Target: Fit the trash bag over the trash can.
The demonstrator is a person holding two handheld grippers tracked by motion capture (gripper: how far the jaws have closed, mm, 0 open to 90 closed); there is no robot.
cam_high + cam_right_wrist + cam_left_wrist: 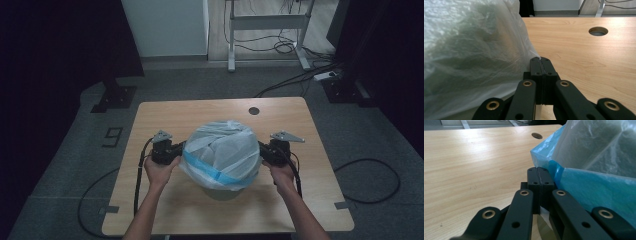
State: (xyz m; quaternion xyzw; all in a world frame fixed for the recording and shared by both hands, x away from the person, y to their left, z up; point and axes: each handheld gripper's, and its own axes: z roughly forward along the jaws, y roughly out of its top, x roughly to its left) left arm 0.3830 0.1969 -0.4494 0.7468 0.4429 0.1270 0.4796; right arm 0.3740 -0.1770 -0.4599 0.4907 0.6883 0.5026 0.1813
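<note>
Overhead, the bag point(222, 152) is draped over a bin point(220, 192) mid-table point(165, 112), left gripper point(181, 149) and right gripper point(260, 150) at its sides. Left gripper view: fingers point(534, 181) closed, pinching the blue hem point(554, 170) — thin film could tear if stretched. Right gripper view: fingers point(536, 66) closed on a sliver of film point(474, 50); it may slip out, leaving the liner lopsided.

Dim high view, dark corners; brighter, sharp gripper views.

Dim room: grey floor point(60, 165), white wall point(165, 27), trailing cables point(295, 47).
</note>
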